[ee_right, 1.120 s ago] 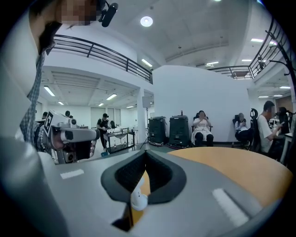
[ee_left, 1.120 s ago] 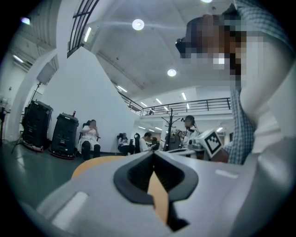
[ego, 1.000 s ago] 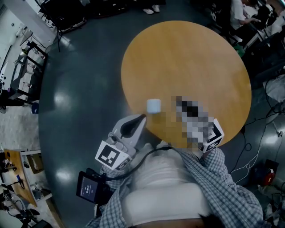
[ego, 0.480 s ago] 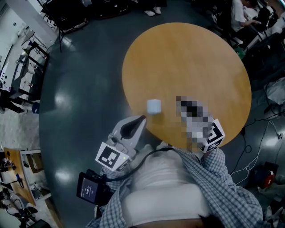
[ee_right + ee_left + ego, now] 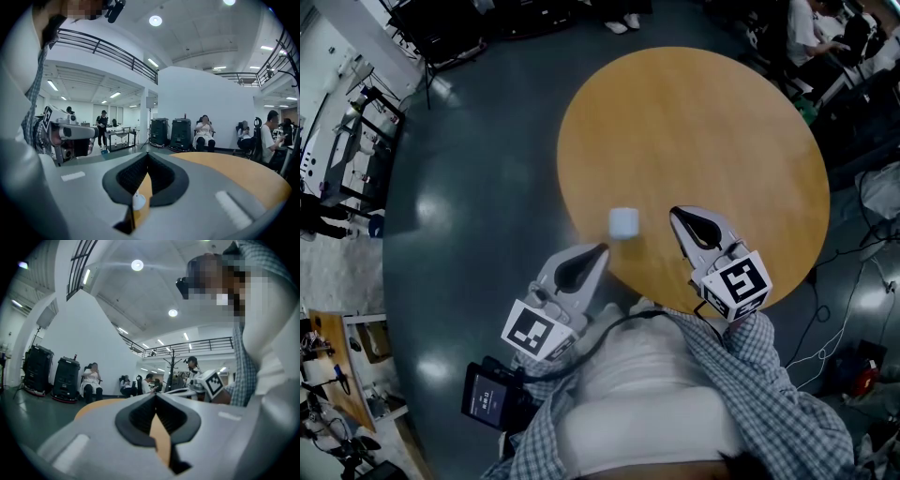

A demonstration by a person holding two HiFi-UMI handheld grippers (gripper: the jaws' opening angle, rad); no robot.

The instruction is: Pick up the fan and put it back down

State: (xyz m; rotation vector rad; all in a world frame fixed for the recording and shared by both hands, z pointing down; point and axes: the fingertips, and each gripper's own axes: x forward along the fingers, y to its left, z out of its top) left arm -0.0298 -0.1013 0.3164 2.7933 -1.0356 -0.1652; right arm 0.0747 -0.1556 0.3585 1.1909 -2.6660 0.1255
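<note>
The fan is a small white boxy thing standing on the round wooden table, close to its near edge. My left gripper is off the table edge, just below and left of the fan, shut and empty. To the fan's right, my right gripper reaches over the table, also shut and empty. In the right gripper view the jaw tips meet, and the fan shows as a white blob low in the gap behind them. The left gripper view shows my left gripper with its tips together and only tabletop beyond.
Dark grey floor surrounds the table. Seated people and black cases line the far wall. Cables lie on the floor at the right, and racks of equipment stand at the left.
</note>
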